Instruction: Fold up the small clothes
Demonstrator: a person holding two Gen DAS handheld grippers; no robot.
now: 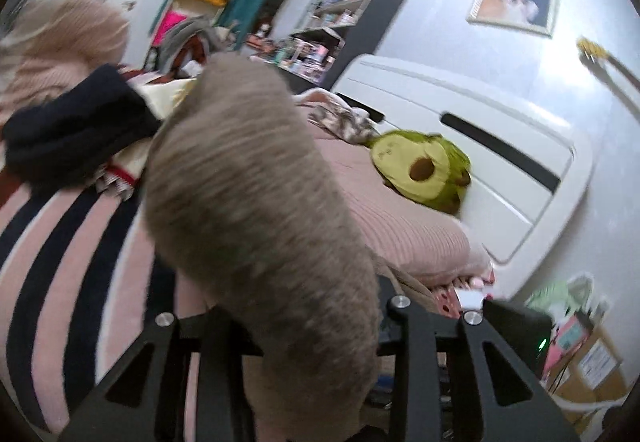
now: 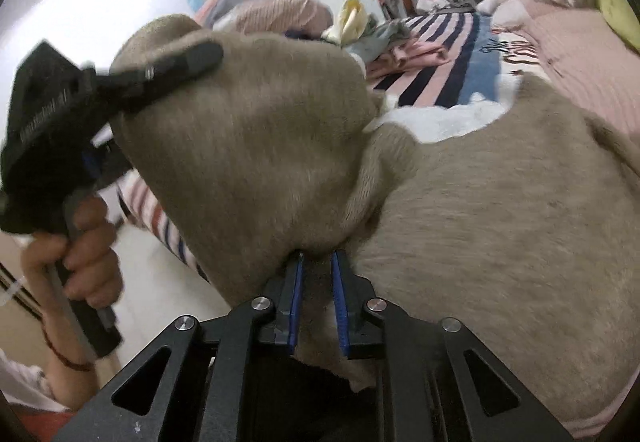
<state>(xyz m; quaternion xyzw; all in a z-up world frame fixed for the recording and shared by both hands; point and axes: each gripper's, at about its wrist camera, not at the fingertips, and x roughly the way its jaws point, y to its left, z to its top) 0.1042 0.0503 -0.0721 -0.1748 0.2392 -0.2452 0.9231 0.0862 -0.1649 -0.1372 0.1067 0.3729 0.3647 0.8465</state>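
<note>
Taupe knit fills both of my views. My right gripper (image 2: 317, 262) has its blue-padded jaws closed narrow on a bunched fold of the brown sweater (image 2: 480, 222), the cloth pinched between the pads and spilling below them. From that pinch the sweater rises to the left as a lifted flap, and spreads right and far across the bed, where its white fleecy lining (image 2: 448, 122) shows at an edge.

My left gripper (image 2: 184, 58) appears in the right wrist view at the upper left, one black finger lying across the top corner of the lifted flap; it looks clamped on that corner, though the other finger is hidden behind the cloth. In the left wrist view the sweater (image 1: 256, 210) hangs between the finger frames and covers the tips. The hand (image 2: 86, 254) grips the handle below.

Beneath lies the striped bedspread (image 1: 52, 242), pink and navy. At far left sits a pile of clothes (image 1: 72, 130). To the right, an avocado plush (image 1: 420, 170) rests near the white headboard (image 1: 480, 146).
</note>
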